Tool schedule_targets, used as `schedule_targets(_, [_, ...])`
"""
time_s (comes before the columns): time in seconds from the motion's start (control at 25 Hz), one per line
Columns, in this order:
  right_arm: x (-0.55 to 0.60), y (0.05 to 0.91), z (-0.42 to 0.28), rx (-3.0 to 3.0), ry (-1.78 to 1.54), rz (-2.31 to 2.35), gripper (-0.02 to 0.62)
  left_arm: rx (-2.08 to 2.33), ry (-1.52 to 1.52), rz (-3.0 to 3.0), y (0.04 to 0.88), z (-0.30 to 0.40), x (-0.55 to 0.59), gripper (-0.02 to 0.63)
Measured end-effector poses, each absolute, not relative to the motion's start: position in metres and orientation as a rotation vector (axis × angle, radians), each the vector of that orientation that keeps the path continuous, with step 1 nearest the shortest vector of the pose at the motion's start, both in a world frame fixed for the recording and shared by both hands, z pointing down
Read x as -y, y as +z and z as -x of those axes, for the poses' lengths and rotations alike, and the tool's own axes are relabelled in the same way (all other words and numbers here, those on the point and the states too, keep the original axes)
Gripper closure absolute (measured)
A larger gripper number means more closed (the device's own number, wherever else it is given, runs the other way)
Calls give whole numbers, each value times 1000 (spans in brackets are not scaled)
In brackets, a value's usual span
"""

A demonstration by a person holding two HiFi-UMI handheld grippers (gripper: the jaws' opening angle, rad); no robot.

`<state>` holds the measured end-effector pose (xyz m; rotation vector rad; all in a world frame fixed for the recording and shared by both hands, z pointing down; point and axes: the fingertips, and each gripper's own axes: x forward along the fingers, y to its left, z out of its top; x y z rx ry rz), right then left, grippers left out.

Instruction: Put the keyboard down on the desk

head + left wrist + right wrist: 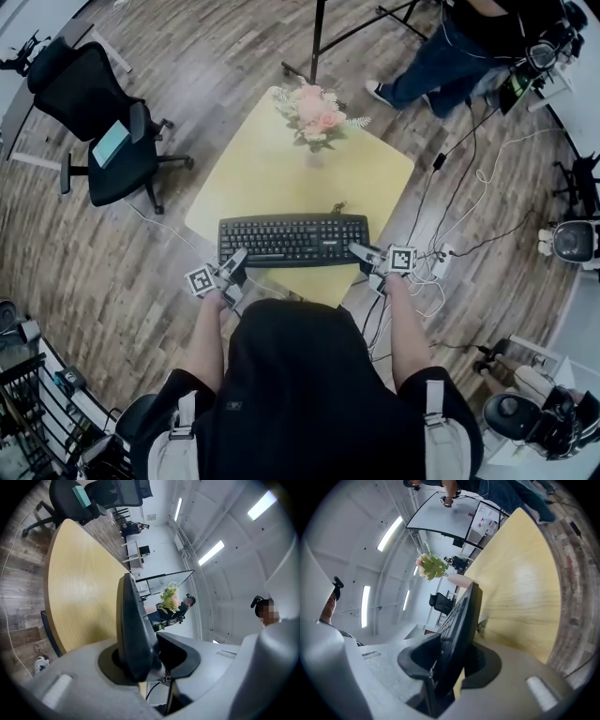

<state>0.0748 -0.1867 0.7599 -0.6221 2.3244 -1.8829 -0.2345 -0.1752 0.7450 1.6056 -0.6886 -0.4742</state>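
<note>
A black keyboard is held level over the near part of the yellow desk. My left gripper is shut on the keyboard's left end, and my right gripper is shut on its right end. The left gripper view shows the keyboard edge-on between the jaws, with the desk top beyond it. In the right gripper view the keyboard also stands edge-on in the jaws, its keys facing left, the desk behind it. I cannot tell whether the keyboard touches the desk.
A vase of pink flowers stands at the desk's far end. A black office chair is at the left, a person's legs and a tripod at the back, cables and a power strip on the floor at right.
</note>
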Motion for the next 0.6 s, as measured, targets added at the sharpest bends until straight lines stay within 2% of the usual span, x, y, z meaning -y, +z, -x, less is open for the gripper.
schedule_targets(0.48, [196,774,-65,-2291,-1924,588,460,687,-485,-1518,772,235,180,505])
schedule_targets(0.6, [194,783,-66,-2282,-1969,607,460,705,-461,-1510,779,237,178,481])
